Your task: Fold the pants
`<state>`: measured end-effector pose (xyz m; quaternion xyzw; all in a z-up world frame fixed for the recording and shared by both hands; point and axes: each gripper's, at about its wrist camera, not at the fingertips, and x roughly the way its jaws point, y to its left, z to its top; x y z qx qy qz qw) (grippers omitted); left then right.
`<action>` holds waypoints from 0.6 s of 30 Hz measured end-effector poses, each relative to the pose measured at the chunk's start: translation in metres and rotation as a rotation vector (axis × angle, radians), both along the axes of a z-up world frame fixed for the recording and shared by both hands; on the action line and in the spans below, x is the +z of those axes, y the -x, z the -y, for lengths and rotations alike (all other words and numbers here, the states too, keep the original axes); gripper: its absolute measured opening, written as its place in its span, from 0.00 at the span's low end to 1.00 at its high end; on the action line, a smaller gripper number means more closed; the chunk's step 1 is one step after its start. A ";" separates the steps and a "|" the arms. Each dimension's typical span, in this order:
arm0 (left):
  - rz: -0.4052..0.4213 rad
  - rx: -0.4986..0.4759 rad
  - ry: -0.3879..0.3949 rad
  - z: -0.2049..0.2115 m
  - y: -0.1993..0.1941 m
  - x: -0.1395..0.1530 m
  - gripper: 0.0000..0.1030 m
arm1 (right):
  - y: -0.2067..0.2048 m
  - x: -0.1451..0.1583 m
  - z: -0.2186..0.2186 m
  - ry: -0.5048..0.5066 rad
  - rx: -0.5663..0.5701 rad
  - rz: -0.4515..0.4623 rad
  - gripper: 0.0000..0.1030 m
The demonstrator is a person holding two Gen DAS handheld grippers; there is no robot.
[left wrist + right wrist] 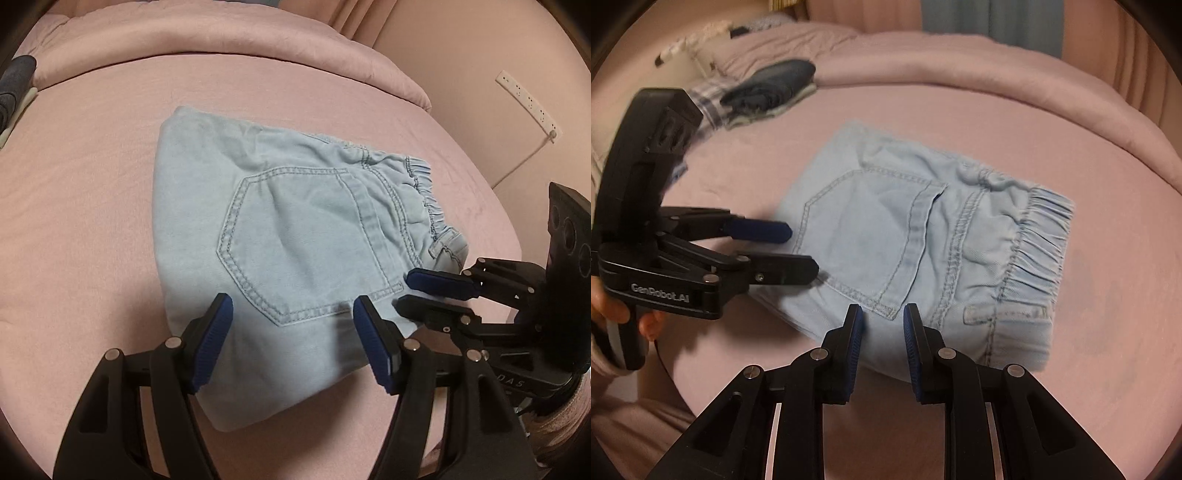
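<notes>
The light-blue pants (pixel 295 251) are lying folded mid-bed (pixel 92 221), back pocket up. The left gripper (pixel 291 332), reading "GenRobot.AI", and the right gripper (pixel 881 326) are both hovering with fingers apart, holding nothing.

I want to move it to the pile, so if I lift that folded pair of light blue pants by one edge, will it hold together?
Probably not. The pants look like soft denim, so the bundle would likely sag and unfold. The gathered elastic waistband is thicker, so that end may hang heavier. On the pink bedsheet, pushing would likely wrinkle it.
</notes>
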<state>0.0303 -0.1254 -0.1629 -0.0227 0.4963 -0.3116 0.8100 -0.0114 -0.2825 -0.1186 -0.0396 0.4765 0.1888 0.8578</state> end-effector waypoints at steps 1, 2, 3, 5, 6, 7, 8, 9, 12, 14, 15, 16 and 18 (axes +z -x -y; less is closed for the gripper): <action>-0.008 0.011 0.006 -0.003 -0.001 0.002 0.66 | -0.002 0.002 0.000 0.000 -0.008 -0.003 0.21; -0.009 0.019 0.009 -0.007 -0.003 0.004 0.66 | -0.005 0.006 -0.002 0.001 -0.020 -0.003 0.21; -0.001 0.029 0.012 -0.010 -0.001 0.008 0.66 | -0.006 0.011 -0.003 0.009 -0.025 0.005 0.21; 0.016 0.042 0.003 -0.016 0.003 0.010 0.66 | -0.004 0.022 -0.008 0.028 -0.010 0.055 0.21; 0.021 0.048 -0.007 -0.017 0.004 0.009 0.66 | 0.002 0.024 -0.009 0.028 -0.004 0.071 0.21; 0.021 0.056 -0.018 -0.019 0.006 0.008 0.66 | 0.001 0.026 -0.011 0.026 0.004 0.080 0.21; 0.016 0.063 -0.028 -0.021 0.009 0.006 0.66 | 0.001 0.024 -0.013 0.029 0.008 0.078 0.21; 0.005 0.073 -0.033 -0.023 0.008 0.002 0.66 | 0.001 0.020 -0.015 0.040 0.010 0.070 0.21; 0.005 0.071 -0.051 -0.024 0.009 -0.002 0.66 | -0.003 -0.004 -0.019 0.070 -0.004 0.012 0.21; 0.010 0.068 -0.058 -0.025 0.011 0.000 0.66 | -0.001 -0.003 -0.021 0.060 -0.013 0.026 0.22; 0.009 0.069 -0.058 -0.025 0.010 0.000 0.66 | 0.000 -0.001 -0.020 0.058 -0.018 0.028 0.22; 0.004 0.075 -0.054 -0.027 0.010 0.001 0.66 | -0.001 0.002 -0.021 0.057 -0.022 0.033 0.22; 0.001 0.087 -0.044 -0.028 0.009 0.003 0.66 | 0.002 0.008 -0.021 0.060 -0.026 0.044 0.22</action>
